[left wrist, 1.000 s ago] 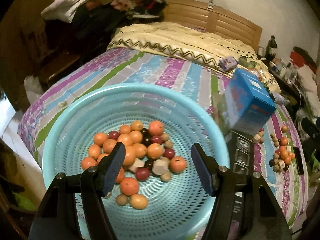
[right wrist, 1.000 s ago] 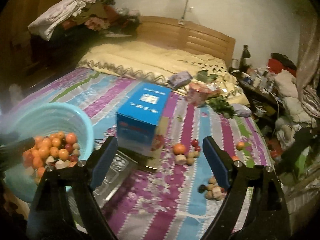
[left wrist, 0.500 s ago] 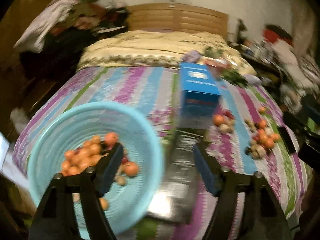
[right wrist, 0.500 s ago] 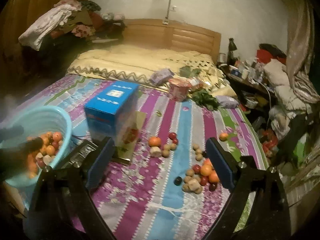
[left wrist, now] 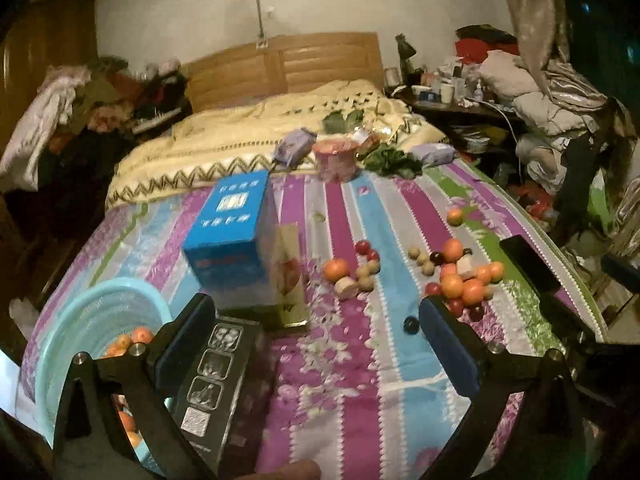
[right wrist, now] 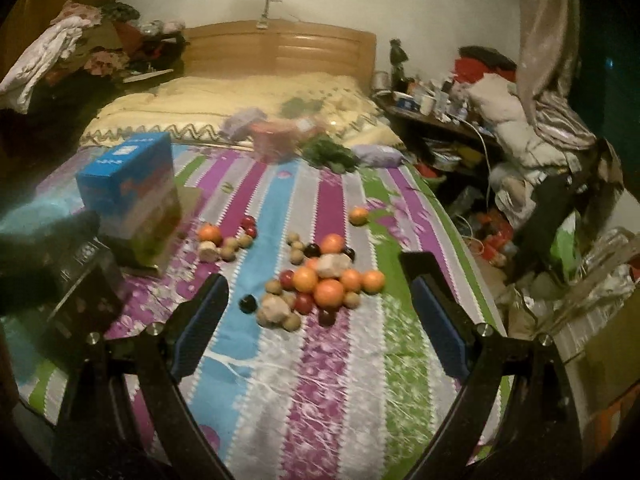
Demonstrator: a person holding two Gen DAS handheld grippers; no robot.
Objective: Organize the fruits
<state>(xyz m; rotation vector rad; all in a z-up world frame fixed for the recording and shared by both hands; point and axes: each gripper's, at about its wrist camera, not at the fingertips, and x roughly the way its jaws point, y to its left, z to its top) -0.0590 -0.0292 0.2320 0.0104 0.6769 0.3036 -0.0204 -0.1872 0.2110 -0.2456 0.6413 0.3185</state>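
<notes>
Fruits, round and glossy, heap on striped woven bedspread.

Both views look forward and downward along a pair of gripper fingers, over a striped bedspread toward the wooden headboard at the far end of the bed. The left wrist view sits at the near left of the bed, close above the blue basket and a black box, with the blue carton just ahead. The right wrist view sits further right, close over the loose fruit pile, with the carton off to its left. Both share the carton, the fruit pile, the bedspread and the headboard.
</notes>
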